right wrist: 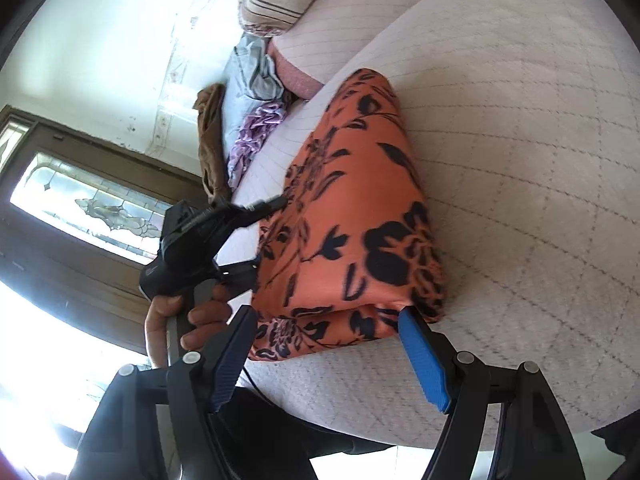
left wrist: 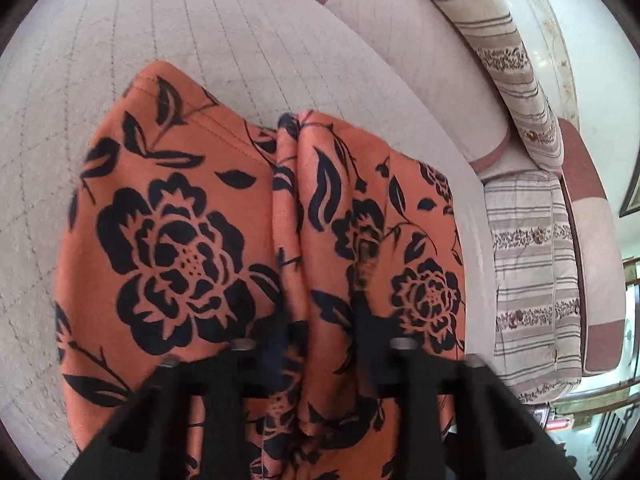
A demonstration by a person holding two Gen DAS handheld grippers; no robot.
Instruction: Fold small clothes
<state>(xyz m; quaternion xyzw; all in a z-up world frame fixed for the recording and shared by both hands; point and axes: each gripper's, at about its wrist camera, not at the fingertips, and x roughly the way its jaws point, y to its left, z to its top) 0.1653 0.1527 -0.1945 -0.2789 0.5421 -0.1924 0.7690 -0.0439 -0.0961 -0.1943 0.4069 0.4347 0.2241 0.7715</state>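
Surface: quilted pale sofa cushion (right wrist: 520,160)
On it: folded orange floral garment (right wrist: 352,216)
Beyond garment: crumpled grey-purple clothes (right wrist: 256,92), striped bolster (right wrist: 276,4)

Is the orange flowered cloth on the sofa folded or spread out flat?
Folded. The orange cloth lies doubled on the sofa cushion, with stacked layers showing at its near edge.

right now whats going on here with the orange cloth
A person is folding an orange floral garment on a quilted sofa cushion. The left gripper is at the garment's far edge, its grip hidden by fabric. The right gripper is open at the folded near edge. Other clothes wait behind.
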